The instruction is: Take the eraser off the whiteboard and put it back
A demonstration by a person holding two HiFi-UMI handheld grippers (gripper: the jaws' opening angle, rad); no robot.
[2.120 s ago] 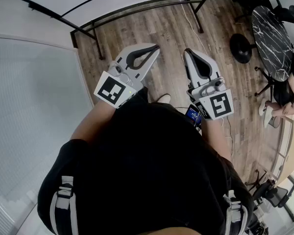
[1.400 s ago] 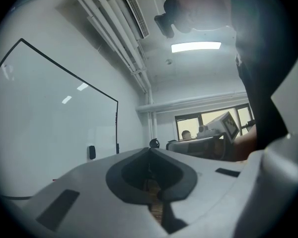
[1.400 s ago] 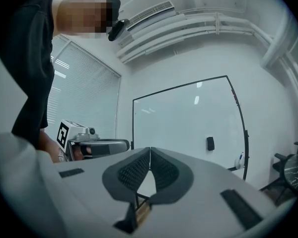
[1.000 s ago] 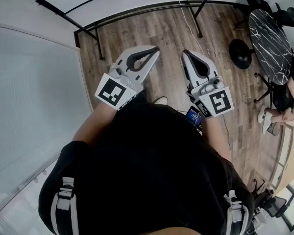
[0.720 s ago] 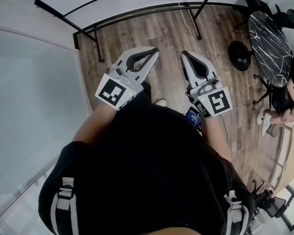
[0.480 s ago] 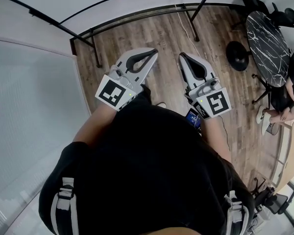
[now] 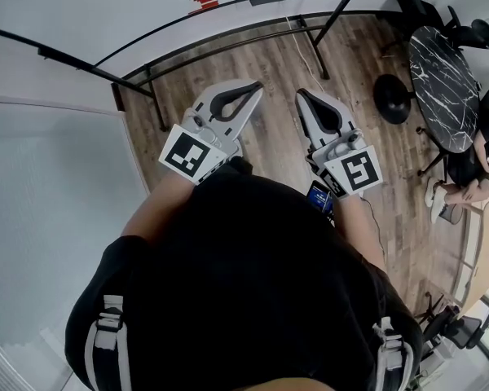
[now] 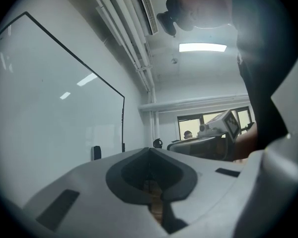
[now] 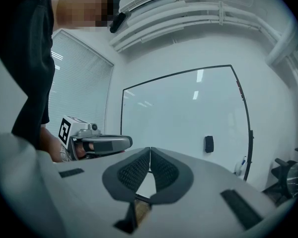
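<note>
We had our left claw (image 7: 255, 89) closed, nothing in it, held level above the wood floor (image 7: 277, 55). Our right claw (image 7: 302, 94) was just beside it, also closed & empty. Per the right gripper view, the eraser (image 9: 209, 144) sat on the whiteboard (image 9: 179, 108) near its right edge, well apart from both claws.
</note>
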